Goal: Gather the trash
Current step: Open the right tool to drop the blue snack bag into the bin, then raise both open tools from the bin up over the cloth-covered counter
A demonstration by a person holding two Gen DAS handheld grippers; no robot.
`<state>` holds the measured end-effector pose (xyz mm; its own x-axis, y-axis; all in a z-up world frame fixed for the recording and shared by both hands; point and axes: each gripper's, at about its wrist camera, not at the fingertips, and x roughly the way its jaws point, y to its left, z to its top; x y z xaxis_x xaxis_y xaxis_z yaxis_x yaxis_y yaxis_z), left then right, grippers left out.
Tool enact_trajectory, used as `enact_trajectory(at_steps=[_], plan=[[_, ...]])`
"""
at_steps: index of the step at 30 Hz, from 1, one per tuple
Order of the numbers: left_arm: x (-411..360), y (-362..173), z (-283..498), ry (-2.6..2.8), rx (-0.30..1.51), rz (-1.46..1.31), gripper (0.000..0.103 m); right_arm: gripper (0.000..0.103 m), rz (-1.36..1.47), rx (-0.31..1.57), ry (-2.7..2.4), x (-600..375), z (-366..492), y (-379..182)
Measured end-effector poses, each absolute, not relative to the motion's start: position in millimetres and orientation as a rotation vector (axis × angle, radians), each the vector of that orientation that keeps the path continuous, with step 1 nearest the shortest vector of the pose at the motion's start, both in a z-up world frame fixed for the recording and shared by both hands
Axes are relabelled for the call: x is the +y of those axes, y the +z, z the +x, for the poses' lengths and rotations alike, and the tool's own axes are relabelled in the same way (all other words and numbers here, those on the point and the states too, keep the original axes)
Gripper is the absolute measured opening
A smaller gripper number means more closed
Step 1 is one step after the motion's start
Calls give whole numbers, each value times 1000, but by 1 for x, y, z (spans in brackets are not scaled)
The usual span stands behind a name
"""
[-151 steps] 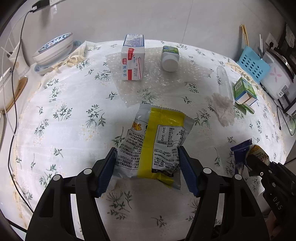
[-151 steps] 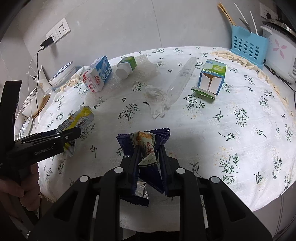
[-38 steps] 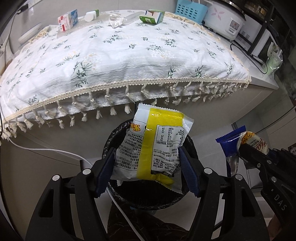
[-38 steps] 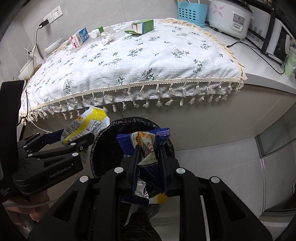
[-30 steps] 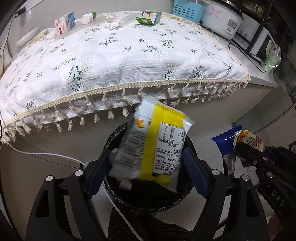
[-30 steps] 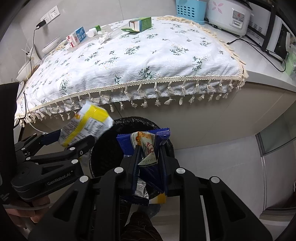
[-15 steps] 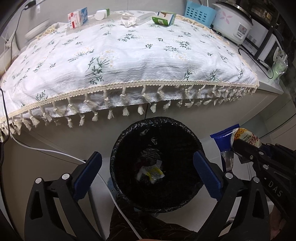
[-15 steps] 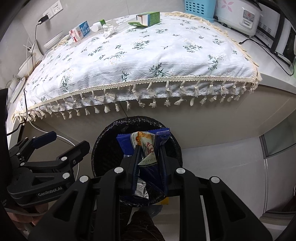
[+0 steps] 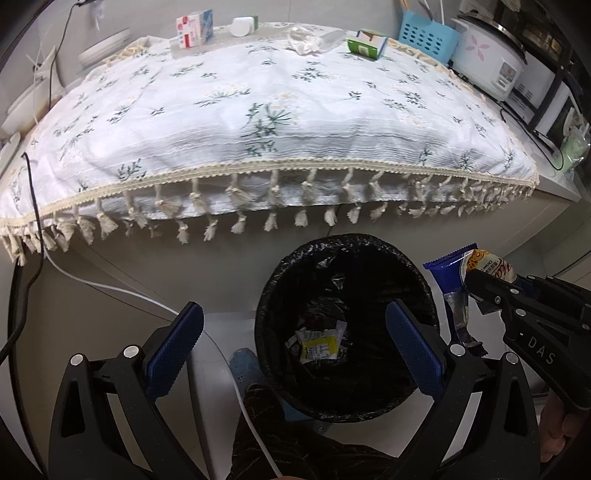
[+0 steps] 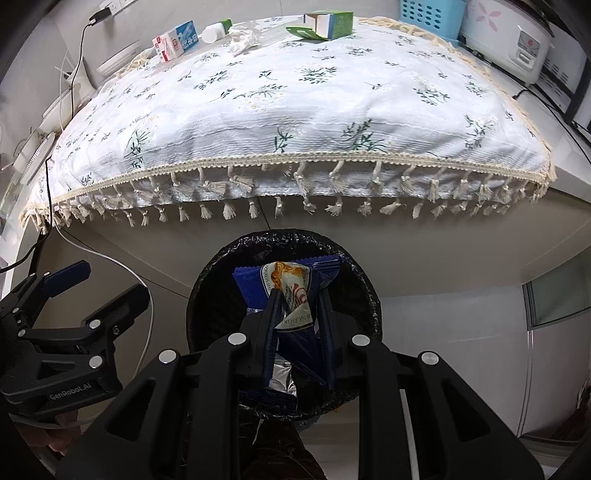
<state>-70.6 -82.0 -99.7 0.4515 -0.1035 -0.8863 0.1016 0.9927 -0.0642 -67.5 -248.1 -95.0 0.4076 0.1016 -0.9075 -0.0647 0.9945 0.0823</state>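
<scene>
A black-lined trash bin [image 9: 424,291] stands on the floor below the table edge. The yellow snack bag [image 9: 318,346] lies at its bottom. My left gripper [image 9: 293,341] is open and empty above the bin's left side. My right gripper [image 10: 297,314] is shut on a blue snack wrapper [image 10: 291,291] and holds it over the bin [image 10: 207,280]. The wrapper also shows in the left wrist view [image 9: 452,273], to the right of the bin. On the table's far side lie a milk carton [image 9: 194,27], a white bottle [image 9: 243,25], a crumpled tissue [image 9: 303,40] and a green box [image 9: 365,44].
The table carries a white floral cloth with a tasselled fringe [image 9: 273,218] hanging just above the bin. A blue basket [image 9: 424,35] and a rice cooker [image 9: 487,62] stand at the back right. A white cable [image 9: 110,291] runs along the floor at the left.
My left gripper opened and the yellow snack bag fell into the bin. The left gripper has since shifted left of the bin. The right gripper still holds the blue wrapper over the bin.
</scene>
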Motion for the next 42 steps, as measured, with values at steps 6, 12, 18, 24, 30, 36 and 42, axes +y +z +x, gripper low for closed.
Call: enact_trajectory(at_steps=[6, 12, 18, 24, 30, 36, 42], plan=[[-65, -99, -69, -73, 1083, -16, 97, 19, 11, 1164, 122, -237, -59, -102], [-53, -99, -66, -39, 1087, -28, 97, 22, 9, 1167, 124, -234, -52, -104], [-53, -99, -65, -54, 1085, -28, 97, 26, 14, 1162, 112, -237, -48, -105], [-55, -95, -63, -78, 1084, -35, 97, 50, 16, 1146, 104, -239, -45, -99], [-57, -84, -61, -95, 1068, -50, 97, 74, -3, 1099, 116, -239, -49, -84], [-61, -65, -61, -109, 1032, -50, 97, 88, -27, 1049, 111, -237, -52, -67], [-62, -48, -61, -106, 1010, -58, 97, 93, -6, 996, 96, -246, -55, -46]])
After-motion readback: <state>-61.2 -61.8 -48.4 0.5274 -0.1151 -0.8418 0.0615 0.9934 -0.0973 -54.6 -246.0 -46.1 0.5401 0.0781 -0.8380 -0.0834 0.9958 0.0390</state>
